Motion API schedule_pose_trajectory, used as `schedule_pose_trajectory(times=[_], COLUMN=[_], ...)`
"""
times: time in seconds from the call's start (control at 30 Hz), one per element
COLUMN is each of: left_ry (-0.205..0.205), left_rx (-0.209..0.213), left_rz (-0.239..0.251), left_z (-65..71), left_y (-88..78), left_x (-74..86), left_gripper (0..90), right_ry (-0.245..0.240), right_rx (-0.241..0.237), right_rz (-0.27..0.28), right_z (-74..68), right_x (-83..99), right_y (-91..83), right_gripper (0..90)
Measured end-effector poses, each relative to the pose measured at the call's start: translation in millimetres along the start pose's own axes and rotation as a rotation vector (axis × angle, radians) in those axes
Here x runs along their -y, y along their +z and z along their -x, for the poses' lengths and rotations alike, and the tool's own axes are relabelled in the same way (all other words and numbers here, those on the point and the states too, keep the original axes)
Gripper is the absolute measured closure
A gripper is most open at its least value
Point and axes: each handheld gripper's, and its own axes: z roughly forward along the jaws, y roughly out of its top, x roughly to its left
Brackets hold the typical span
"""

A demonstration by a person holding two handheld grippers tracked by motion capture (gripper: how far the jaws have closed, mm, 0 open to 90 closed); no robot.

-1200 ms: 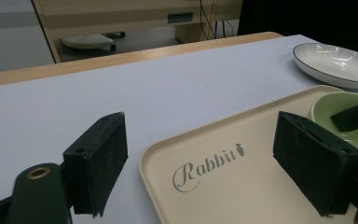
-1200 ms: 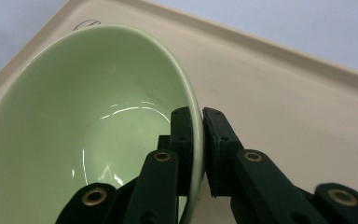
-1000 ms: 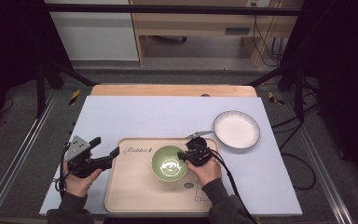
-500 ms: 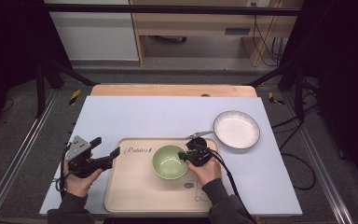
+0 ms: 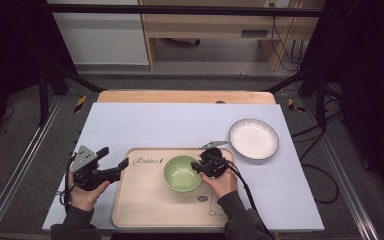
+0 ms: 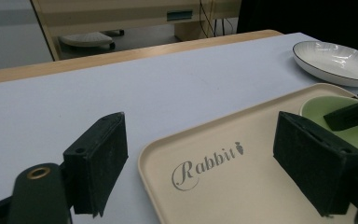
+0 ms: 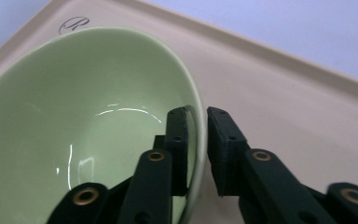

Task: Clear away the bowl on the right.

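Status: the right gripper (image 5: 200,166) pinches the rim of the green bowl (image 5: 181,173) at the bowl's 3 o'clock edge, one jaw inside the wall and one outside. The bowl sits near the middle of the tray (image 5: 145,205), toward the tray's 12 o'clock side. Whether it rests on the tray or is raised clear of it cannot be told. The grasp appears complete; judged from this, carrying the bowl and setting it down are still to do. The white plate (image 5: 254,138) lies on the table at the tray's 2 o'clock, apart from it and empty.

The left gripper (image 5: 115,171) hovers at the tray's 9 o'clock edge with jaws spread wide, holding nothing.

View differences:
- The right gripper view confirms the grip: the bowl (image 7: 88,126) rim passes between the two pads, jaws narrow and closed on it. The high view cannot resolve this.
- The left gripper view shows the wide jaw gap, the "Rabbit" lettering (image 6: 207,161) on the tray, and the plate (image 6: 335,55) rim at a low angle.
- The high view gives the overall layout.
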Motion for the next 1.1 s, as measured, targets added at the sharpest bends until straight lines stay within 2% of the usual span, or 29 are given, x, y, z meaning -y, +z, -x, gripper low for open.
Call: schedule_pose_trajectory(times=[0.03,0.2,0.33,0.5,0.63,0.67,0.73,0.9,1.1], left_ry=[0.0,-0.002,-0.003,-0.005,-0.005,-0.005,-0.007,-0.011,-0.009], left_rx=[0.0,0.001,0.003,0.003,0.002,0.002,0.002,0.003,0.001], left_rz=[0.0,0.002,0.002,0.003,0.003,0.003,0.003,0.001,0.002], left_z=[0.0,-0.1,0.1,-0.3,-0.2,-0.3,-0.9,-2.4,-3.3], left_y=[0.0,-0.3,-0.3,-0.6,-0.4,-0.3,-0.2,0.1,-0.3], left_x=[0.0,-0.3,-0.3,-0.3,0.0,0.1,0.4,1.6,2.5], left_gripper=[17.1,17.1,17.2,17.1,17.0,17.0,17.0,16.7,16.2], right_ry=[0.0,-0.017,-0.046,-0.074,-0.08,-0.105,-0.118,-0.135,-0.147], right_rx=[0.0,0.008,0.041,0.055,0.059,0.07,0.079,0.082,0.098], right_rz=[0.0,0.063,0.139,0.22,0.262,0.287,0.305,0.363,0.399], right_z=[0.0,2.0,0.0,1.4,1.9,1.4,0.5,2.2,8.8], right_x=[0.0,-1.6,-2.7,-2.8,-2.5,-1.8,-0.6,3.4,10.6], right_y=[0.0,-11.9,-23.2,-33.9,-40.8,-44.2,-48.0,-60.8,-72.5], right_gripper=[76.9,61.9,48.0,30.6,25.4,21.0,18.4,15.6,13.1])
